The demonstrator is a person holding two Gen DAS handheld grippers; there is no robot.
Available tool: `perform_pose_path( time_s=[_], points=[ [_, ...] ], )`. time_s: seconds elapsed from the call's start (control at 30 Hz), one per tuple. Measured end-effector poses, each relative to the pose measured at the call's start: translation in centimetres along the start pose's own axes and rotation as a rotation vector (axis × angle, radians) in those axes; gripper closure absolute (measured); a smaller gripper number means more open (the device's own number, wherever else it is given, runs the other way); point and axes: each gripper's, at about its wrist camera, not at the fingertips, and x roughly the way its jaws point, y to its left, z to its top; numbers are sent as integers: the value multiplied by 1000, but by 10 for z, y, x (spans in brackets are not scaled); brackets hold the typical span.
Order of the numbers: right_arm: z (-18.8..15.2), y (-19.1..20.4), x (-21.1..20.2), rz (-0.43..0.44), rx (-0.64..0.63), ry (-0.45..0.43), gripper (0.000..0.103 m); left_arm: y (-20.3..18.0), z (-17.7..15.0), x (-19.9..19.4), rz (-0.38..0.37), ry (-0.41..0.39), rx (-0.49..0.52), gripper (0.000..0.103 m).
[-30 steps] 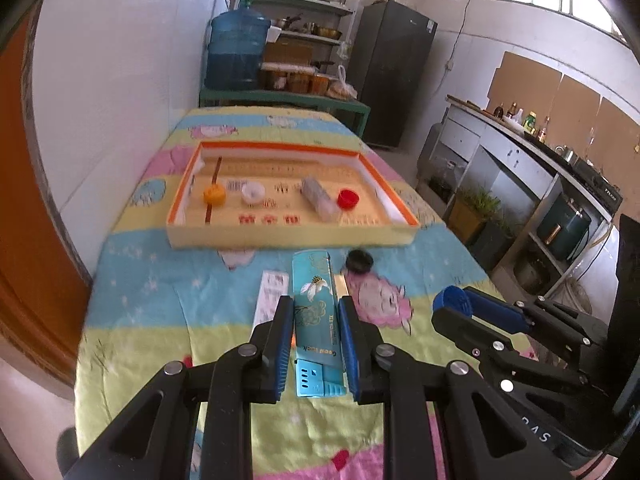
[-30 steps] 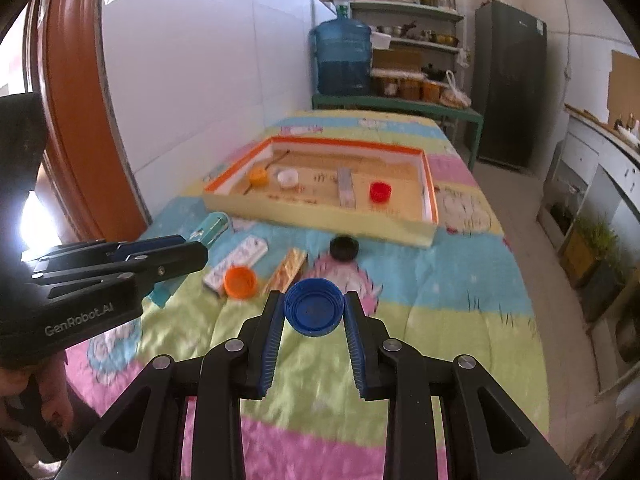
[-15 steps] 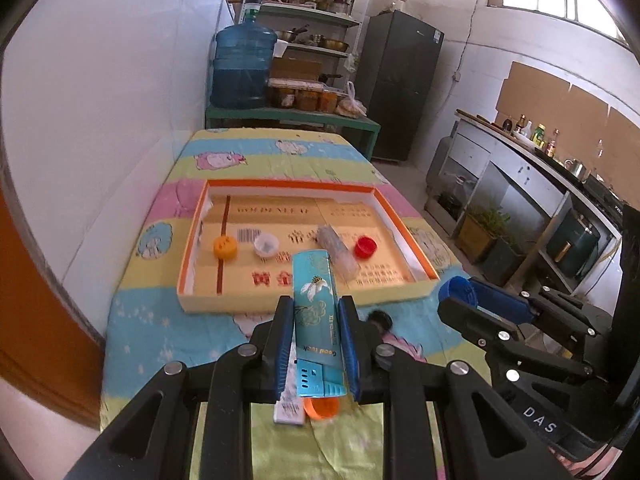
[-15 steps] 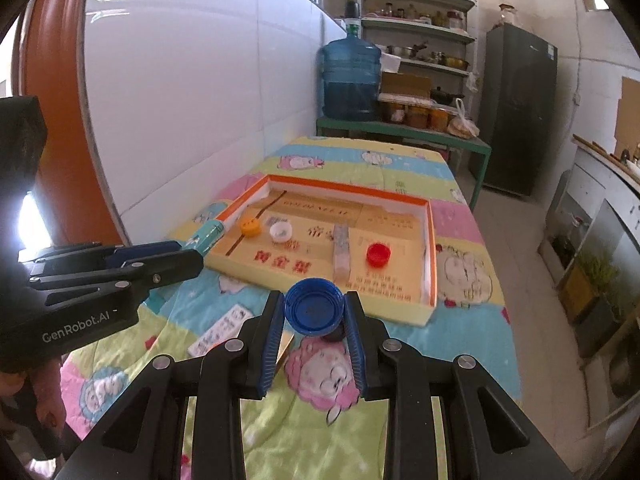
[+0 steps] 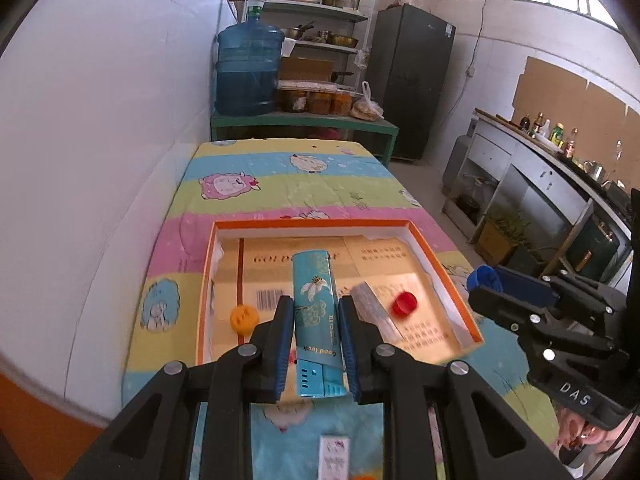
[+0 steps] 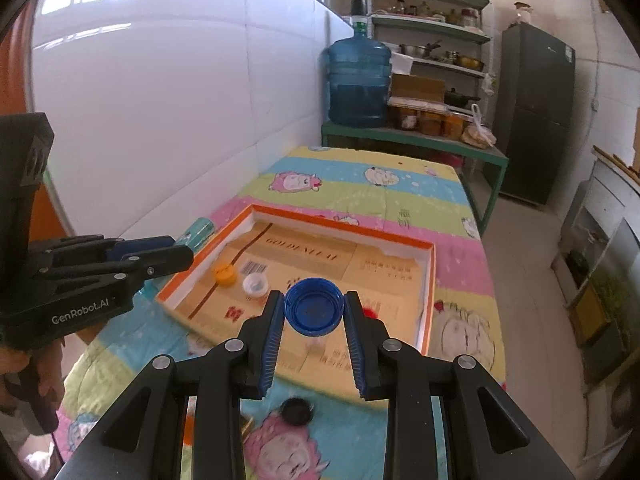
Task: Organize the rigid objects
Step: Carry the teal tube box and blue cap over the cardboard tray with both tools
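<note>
My left gripper (image 5: pixel 314 320) is shut on a teal box (image 5: pixel 316 312) and holds it above the near part of the orange-rimmed tray (image 5: pixel 208 280). My right gripper (image 6: pixel 314 312) is shut on a blue cap (image 6: pixel 314 306), held above the tray (image 6: pixel 428 300) near its front edge. In the tray lie an orange cap (image 5: pixel 243 317), a red cap (image 5: pixel 404 305), a silver wrapped bar (image 5: pixel 372 308) and a white cap (image 6: pixel 255 283). The right gripper with the blue cap (image 5: pixel 482 280) shows at the right of the left wrist view.
A black cap (image 6: pixel 296 410) lies on the striped cartoon tablecloth (image 6: pixel 360 184) in front of the tray. A small white box (image 5: pixel 334 456) lies near me. A white wall runs along the left. A blue water jug (image 5: pixel 248 72) and shelves stand behind the table.
Both grippers have moved forward and up with their objects, from over the tablecloth to above the tray. The black cap and small box now lie behind them.
</note>
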Motion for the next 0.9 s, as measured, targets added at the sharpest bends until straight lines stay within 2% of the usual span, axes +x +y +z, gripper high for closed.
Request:
perform_pose_path(
  time_s=[0.33,0.53,0.9],
  points=[
    [37,-39,60,53,44,70,72,16,39,60,15,69,-3,80],
    [45,-57,102,60,81,145,72,24,50,96,0,134,-27,80],
    [53,-78,164,65,127,258,72,38,56,146,36,229,-62,80]
  ],
)
